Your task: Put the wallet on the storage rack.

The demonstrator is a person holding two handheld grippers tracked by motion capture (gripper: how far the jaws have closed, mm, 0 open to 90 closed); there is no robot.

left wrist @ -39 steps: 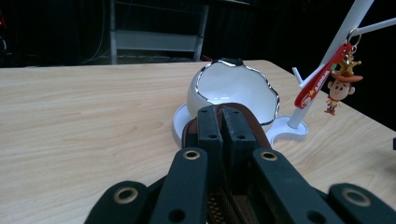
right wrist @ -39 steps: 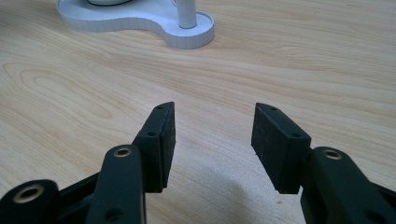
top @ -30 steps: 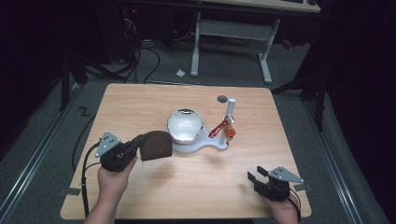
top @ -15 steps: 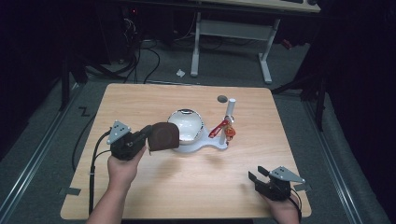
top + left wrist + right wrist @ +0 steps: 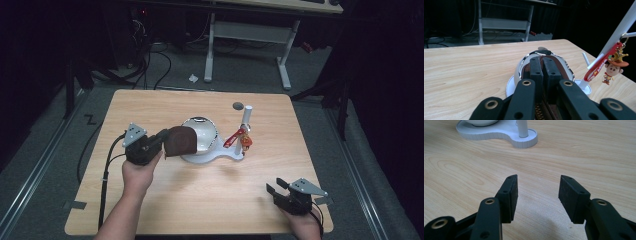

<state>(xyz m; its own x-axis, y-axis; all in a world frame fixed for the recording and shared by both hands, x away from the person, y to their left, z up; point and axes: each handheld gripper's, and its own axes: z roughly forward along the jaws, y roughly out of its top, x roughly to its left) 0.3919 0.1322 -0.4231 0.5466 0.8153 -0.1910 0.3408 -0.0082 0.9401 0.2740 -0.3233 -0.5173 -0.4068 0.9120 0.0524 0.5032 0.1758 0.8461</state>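
Note:
My left gripper [image 5: 165, 141] is shut on a flat brown leather pouch [image 5: 182, 141] and holds it just above the table, against the near left side of a shiny bowl [image 5: 204, 130]. In the left gripper view the jaws [image 5: 543, 60] meet over the brown pouch [image 5: 559, 65], with the bowl's bright rim [image 5: 522, 65] right behind. The bowl sits on a white stand [image 5: 216, 158] whose post [image 5: 246, 117] carries a red key strap [image 5: 234, 139] with a small cowboy figure [image 5: 611, 70]. My right gripper [image 5: 276, 186] rests open near the front right corner, nothing between its pads [image 5: 537, 186].
A small dark round disc [image 5: 238, 105] lies behind the post near the table's far edge. The stand's white base [image 5: 506, 133] lies ahead of the right gripper. Dark floor, cables and a desk frame [image 5: 247, 35] surround the wooden table [image 5: 150, 107].
My left gripper has carried the brown pouch to the right and slightly up, from the table's left part to the bowl's side. The right gripper has stayed still.

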